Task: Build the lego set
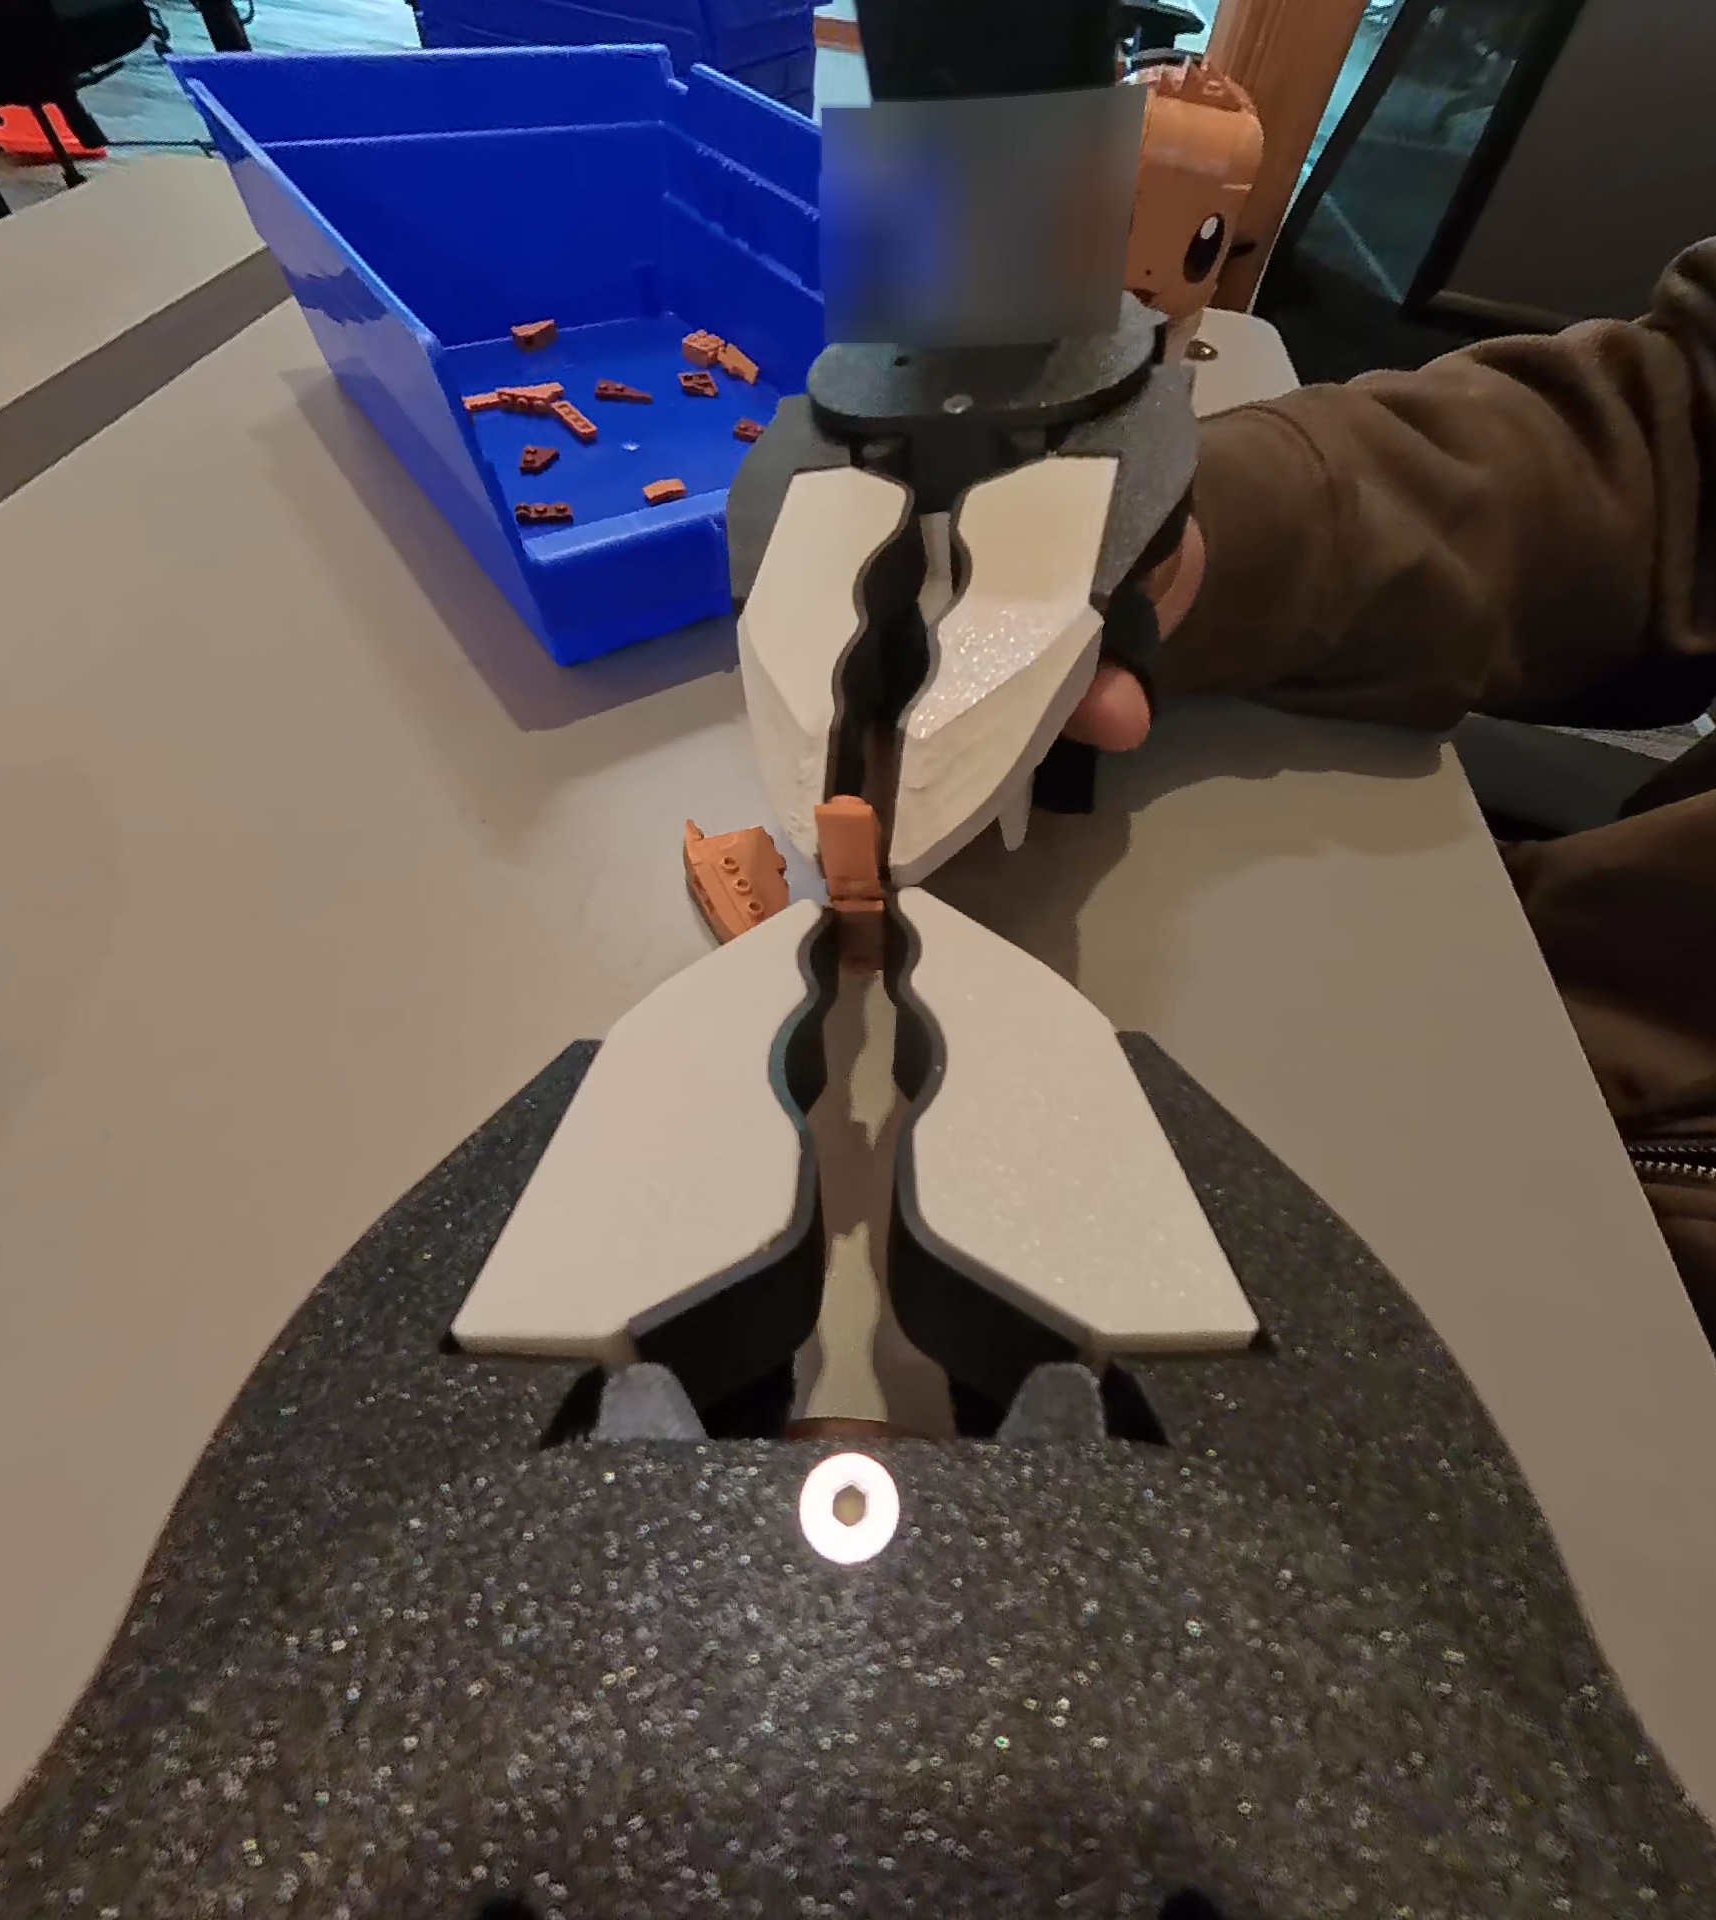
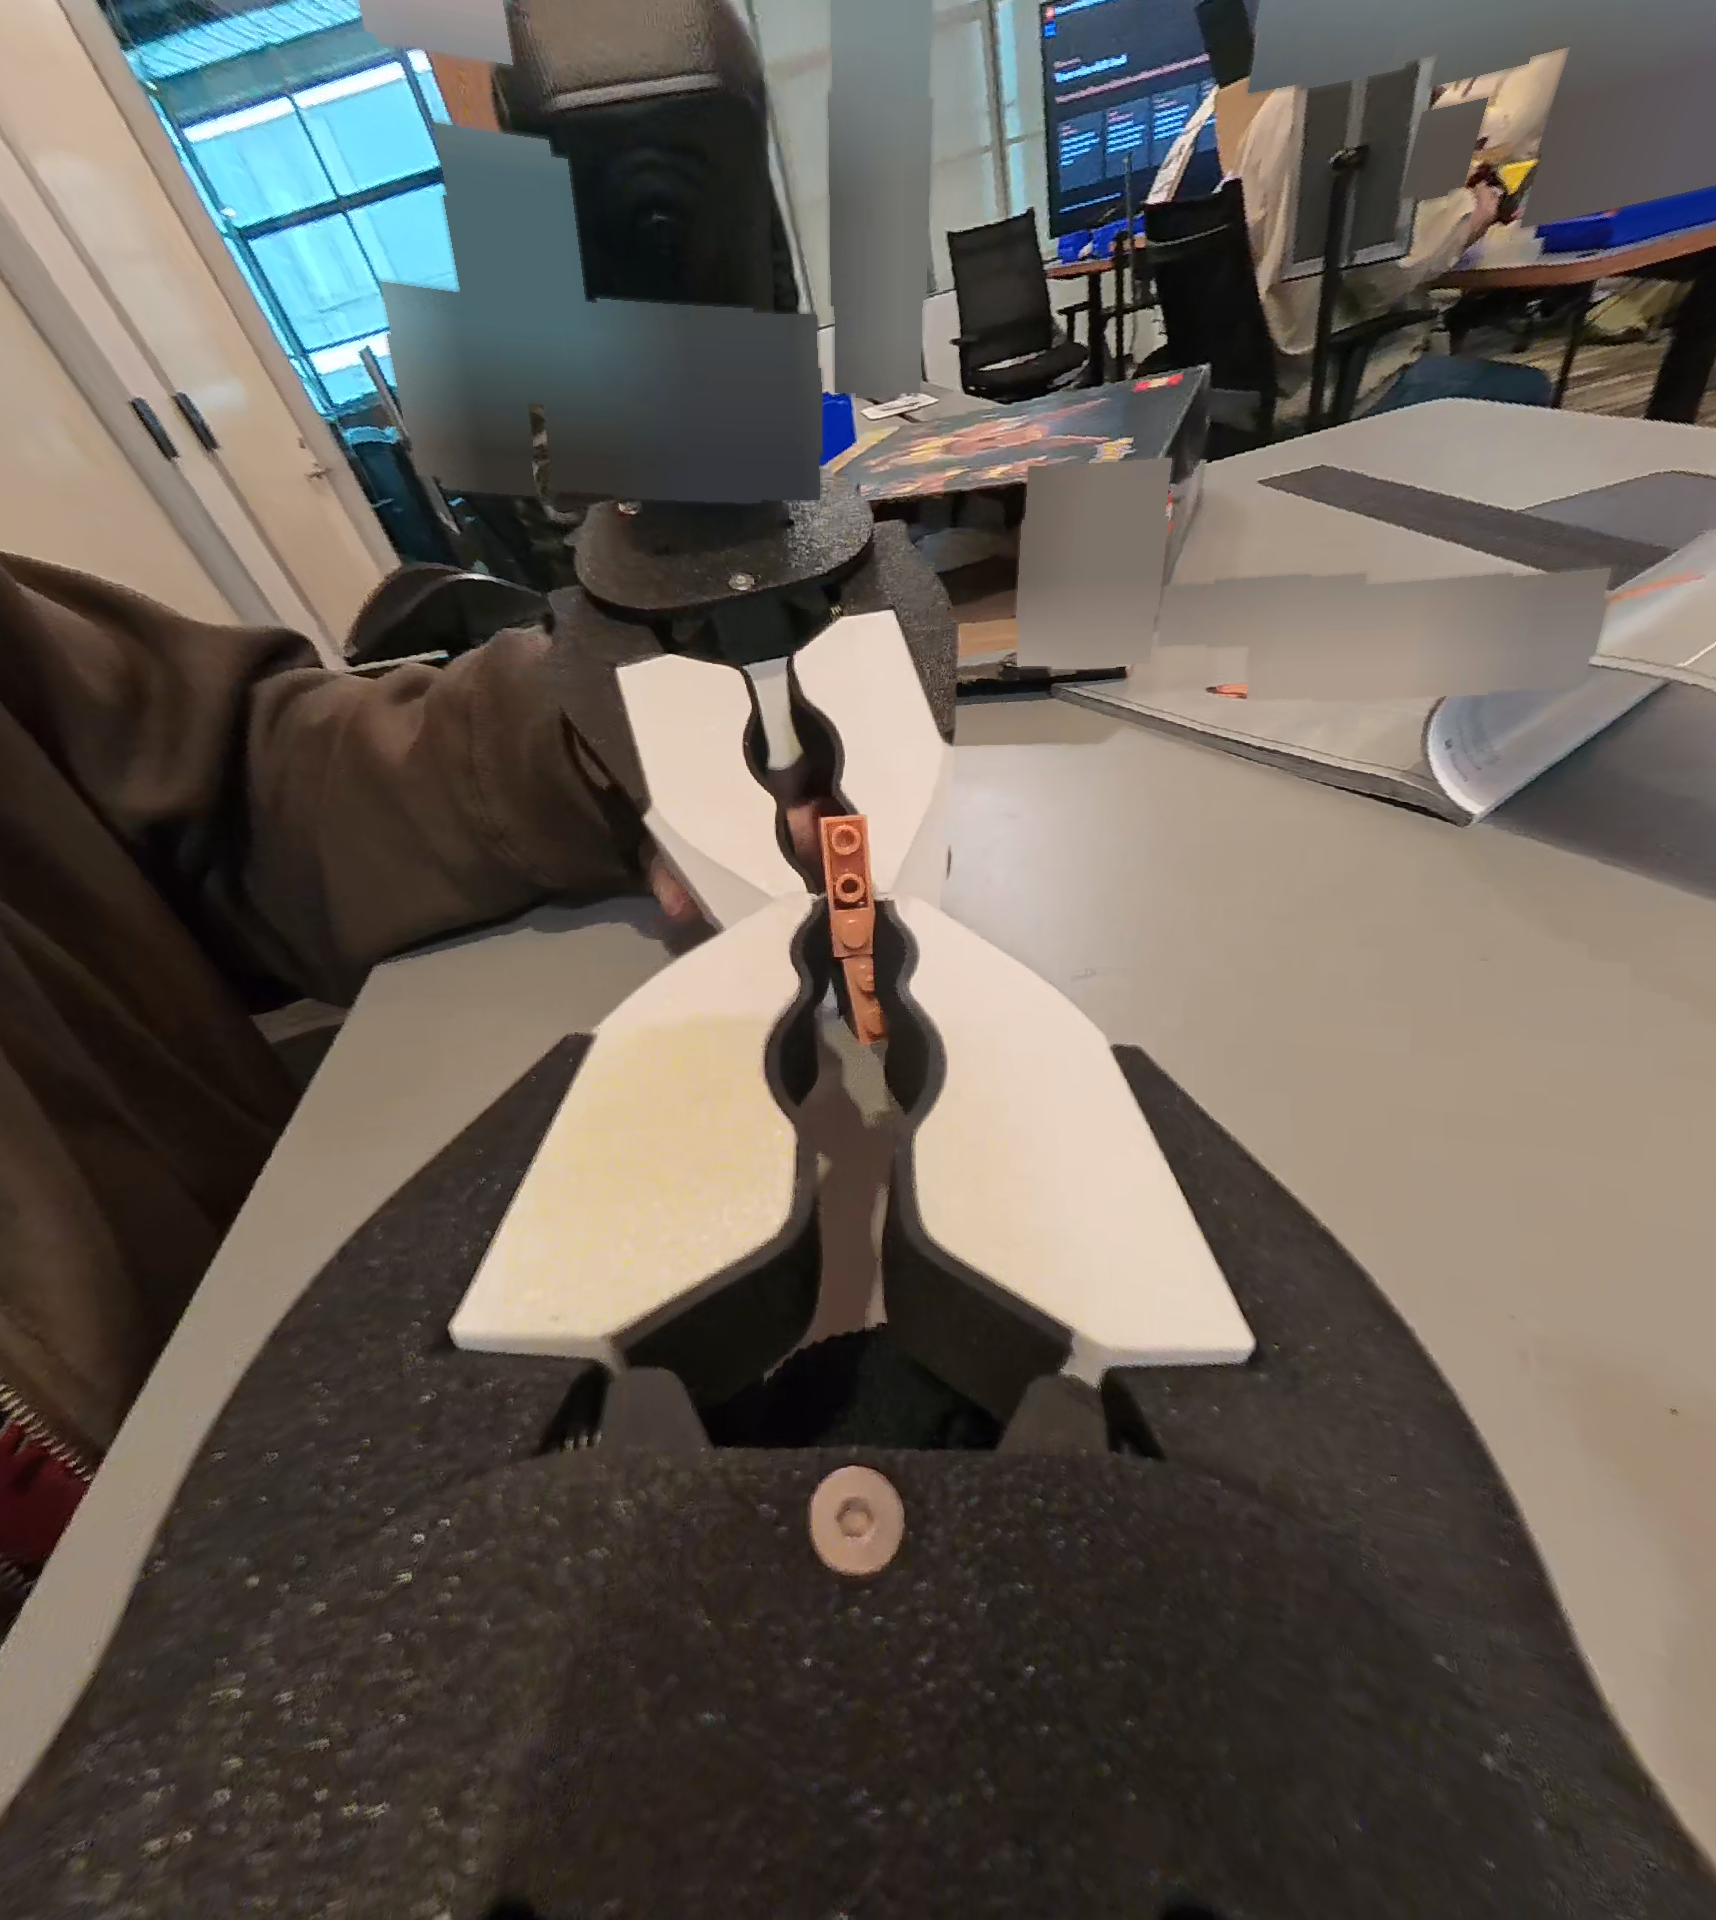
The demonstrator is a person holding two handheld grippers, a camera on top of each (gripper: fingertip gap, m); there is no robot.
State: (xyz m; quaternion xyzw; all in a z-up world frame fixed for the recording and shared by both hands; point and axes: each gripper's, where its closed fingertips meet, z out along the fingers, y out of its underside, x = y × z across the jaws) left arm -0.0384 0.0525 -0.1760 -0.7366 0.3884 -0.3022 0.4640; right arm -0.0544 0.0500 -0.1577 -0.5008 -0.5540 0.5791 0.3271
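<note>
Two grippers meet tip to tip above the grey table [image 1: 210, 831], each pinching a small orange-brown piece. Your left gripper [image 1: 859, 914] has its white fingers closed on a short brick [image 1: 859, 935]; your right gripper [image 2: 849, 920] is clamped on a narrow studded plate [image 2: 849, 914], two round studs showing. The step in hand appears to be the mating of these two parts. Your next move likely calls for squaring studs to sockets, then pressing straight together without letting either piece twist in the smooth, wavy-edged pads. Beside the tips lies a partly built wedge assembly [image 1: 734, 868], matte and studded. Loose angular pieces [image 1: 615, 426] rest in the glossy blue bin [image 1: 366, 332] beyond. An open instruction booklet [image 2: 1560, 717] lies on the table, well apart.
</note>
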